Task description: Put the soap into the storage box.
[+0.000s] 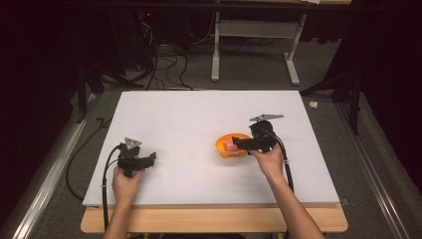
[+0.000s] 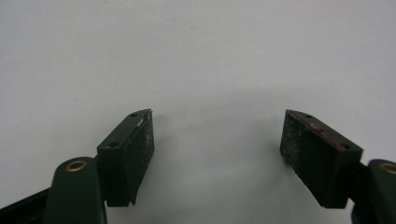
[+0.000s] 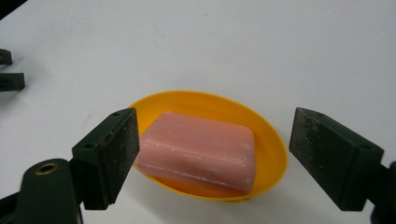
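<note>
A person sits at a white surface (image 1: 199,114) holding a two-jaw gripper in each hand. The right gripper (image 1: 238,144) hovers at an orange-yellow oval dish (image 3: 275,154), which sits right of centre on the surface; a pink bar of soap (image 3: 198,149) lies flat inside it, touching the dish floor. In the right gripper view the jaws stand apart on either side of the soap, wider than the bar, with the pads not pressing on it; nothing is held. The left gripper (image 1: 148,159) rests low near the front left of the surface, well apart from the dish, its jaws wide open over bare white with nothing between them. Judging from this, the risks lie in the grip: the soap looks smooth and rounded at its edges, so if the jaws close off-centre or too high it could squirt out or tip over the shallow rim. A jaw could also catch the dish rim, and since the dish looks light and nothing steadies it, it might slide or flip. Hard to make out: how close the pads sit to the soap in height, and the underside of the dish. In the high view the right gripper covers part of the dish, and the soap shows as a small pink patch.
</note>
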The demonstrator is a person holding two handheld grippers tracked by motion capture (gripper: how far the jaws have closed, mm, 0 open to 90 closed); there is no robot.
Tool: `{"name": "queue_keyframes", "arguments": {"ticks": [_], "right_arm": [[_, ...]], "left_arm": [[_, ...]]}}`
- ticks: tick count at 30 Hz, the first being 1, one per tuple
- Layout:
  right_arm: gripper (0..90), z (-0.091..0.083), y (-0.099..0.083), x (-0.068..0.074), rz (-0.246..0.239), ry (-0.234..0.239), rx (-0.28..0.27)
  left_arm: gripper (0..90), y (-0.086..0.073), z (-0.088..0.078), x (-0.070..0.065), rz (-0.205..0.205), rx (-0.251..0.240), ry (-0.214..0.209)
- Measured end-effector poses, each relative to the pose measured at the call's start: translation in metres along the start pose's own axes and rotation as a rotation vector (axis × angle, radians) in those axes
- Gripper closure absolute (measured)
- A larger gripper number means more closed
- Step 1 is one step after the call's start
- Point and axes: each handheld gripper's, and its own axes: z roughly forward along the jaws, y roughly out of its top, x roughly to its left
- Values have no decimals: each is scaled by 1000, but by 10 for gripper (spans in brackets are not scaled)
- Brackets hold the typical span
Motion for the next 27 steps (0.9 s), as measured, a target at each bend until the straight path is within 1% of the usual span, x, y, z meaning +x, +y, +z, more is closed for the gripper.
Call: {"name": "queue_keyframes", "arguments": {"ticks": [6,12,19,21,27], "right_arm": [[182,-10,-1,-6,8,-8,-30],[197,-21,-2,-12,3,-26,-52],[204,-32,-5,-20,5,-50,-79],[206,-36,-6,-21,2,-65,-86],[212,-45,-9,-26,3,-81,-113]], "left_arm": [[264,0,0,0,0,0,0],[264,0,0,0,-1,0,0],[264,0,0,0,0,0,0],[264,0,0,0,0,0,0],[264,0,0,0,0,0,0]]}}
